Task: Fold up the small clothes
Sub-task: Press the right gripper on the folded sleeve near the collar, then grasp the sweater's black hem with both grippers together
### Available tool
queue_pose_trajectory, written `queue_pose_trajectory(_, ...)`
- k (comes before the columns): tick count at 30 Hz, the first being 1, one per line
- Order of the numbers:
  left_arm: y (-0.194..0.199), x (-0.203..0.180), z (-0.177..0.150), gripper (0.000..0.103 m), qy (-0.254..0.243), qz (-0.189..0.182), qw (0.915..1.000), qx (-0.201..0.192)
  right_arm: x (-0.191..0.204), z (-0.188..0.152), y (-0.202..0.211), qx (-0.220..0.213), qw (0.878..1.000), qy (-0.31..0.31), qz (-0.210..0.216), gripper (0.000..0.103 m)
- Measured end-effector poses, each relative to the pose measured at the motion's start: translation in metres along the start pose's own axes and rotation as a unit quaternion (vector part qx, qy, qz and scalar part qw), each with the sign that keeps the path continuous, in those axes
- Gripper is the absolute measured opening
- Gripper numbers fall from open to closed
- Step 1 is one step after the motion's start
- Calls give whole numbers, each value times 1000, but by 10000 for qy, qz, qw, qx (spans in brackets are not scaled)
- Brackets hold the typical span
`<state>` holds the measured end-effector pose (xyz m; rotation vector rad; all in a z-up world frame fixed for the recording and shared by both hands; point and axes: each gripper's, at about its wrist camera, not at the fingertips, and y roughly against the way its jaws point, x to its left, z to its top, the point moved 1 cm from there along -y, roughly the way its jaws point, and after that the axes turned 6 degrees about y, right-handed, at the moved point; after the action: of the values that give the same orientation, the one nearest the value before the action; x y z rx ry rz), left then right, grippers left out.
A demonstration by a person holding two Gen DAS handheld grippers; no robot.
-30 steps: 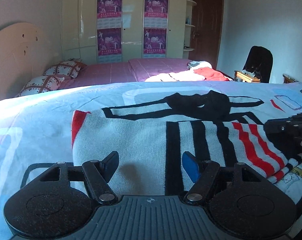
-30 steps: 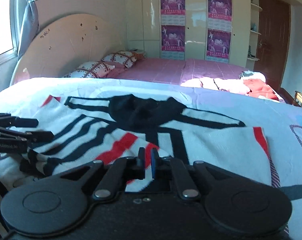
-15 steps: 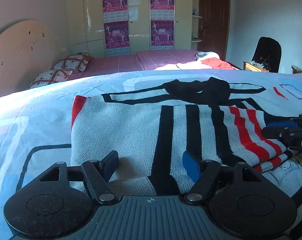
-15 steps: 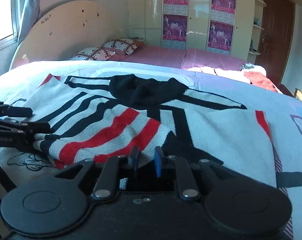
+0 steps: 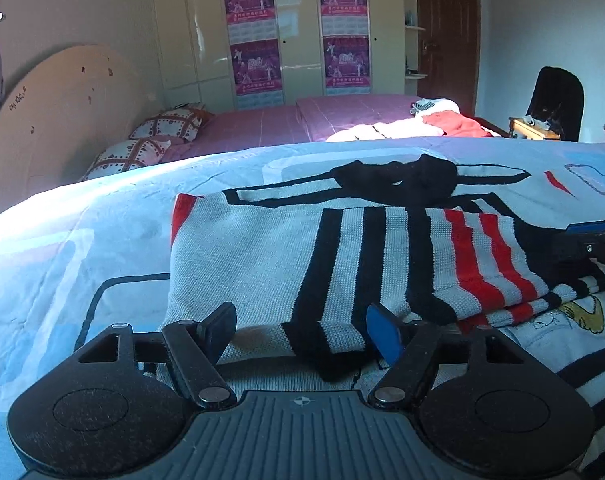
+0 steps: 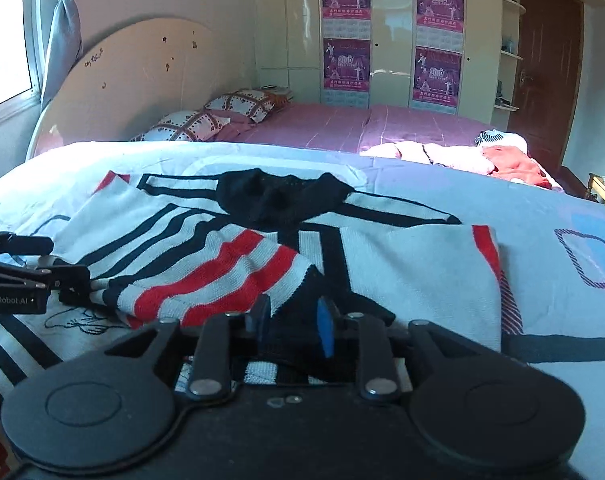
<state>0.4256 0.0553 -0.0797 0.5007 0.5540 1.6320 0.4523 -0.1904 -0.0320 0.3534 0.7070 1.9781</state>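
Note:
A small white knit sweater [image 5: 342, 248] with black and red stripes lies on the bed cover, with a sleeve folded across its body; it also shows in the right wrist view [image 6: 230, 264]. My left gripper [image 5: 302, 332] is open, its jaws wide apart over the sweater's near edge, holding nothing. My right gripper [image 6: 292, 326] is open with a moderate gap and sits at the sweater's near edge by the folded red-striped sleeve. The left gripper appears at the left of the right wrist view [image 6: 26, 276]; the right gripper's tip appears at the right of the left wrist view [image 5: 594, 240].
The sweater lies on a light blue patterned bed cover [image 5: 82, 248]. Behind is a pink bed [image 6: 342, 124] with pillows [image 6: 206, 120] and a pile of clothes [image 6: 482, 156]. A wardrobe with posters [image 5: 298, 32], a door [image 6: 542, 64] and a chair [image 5: 558, 100] stand further back.
The right gripper went from shut to open, letting go of the sweater's sleeve, which now lies folded over the body. Both grippers drew back slightly toward the near edge.

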Motion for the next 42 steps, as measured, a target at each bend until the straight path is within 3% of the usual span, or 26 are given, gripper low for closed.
queue_pose_trajectory(5, 32, -4, -13, 72, -154, 91, 9998, -21, -9, -13, 34, -53, 9999, -142, 24, 27)
queue_pose_trajectory(10, 57, -9, -34, 80, -306, 43, 9995, -63, -12, -30, 72, -97, 9995, -284, -71, 27)
queue_pose_trajectory(16, 93, 3, -66, 80, -289, -51, 9996, -5, -1, -65, 118, 61, 9981, -576, -208, 29)
queue_pose_trajectory(23, 150, 55, -116, 80, 278, -306, 9985, 354, 15, -116, 169, 329, 9941, -1000, -267, 45)
queue_pose_trajectory(28, 174, 96, -156, 79, 1079, -701, 9888, 759, 15, -151, 199, 490, 9867, -1542, -145, 45)
queue_pose_trajectory(31, 181, 107, -173, 75, 1431, -1142, 9793, 868, 13, -169, 210, 564, 9809, -1861, -96, 45)
queue_pose_trajectory(34, 181, 109, -177, 67, 1567, -1543, 9707, 963, 9, -187, 212, 709, 9689, -2369, 19, 45)
queue_pose_trajectory(36, 181, 104, -177, 56, 1570, -1683, 9673, 1066, 11, -195, 214, 651, 9634, -2601, 82, 46)
queue_pose_trajectory(40, 182, 90, -180, 54, 1577, -1884, 9619, 1195, 17, -198, 215, 617, 9589, -2737, 419, 48)
queue_pose_trajectory(42, 179, 86, -179, 54, 1673, -2063, 9564, 1214, 17, -202, 213, 573, 9479, -3038, 767, 47)
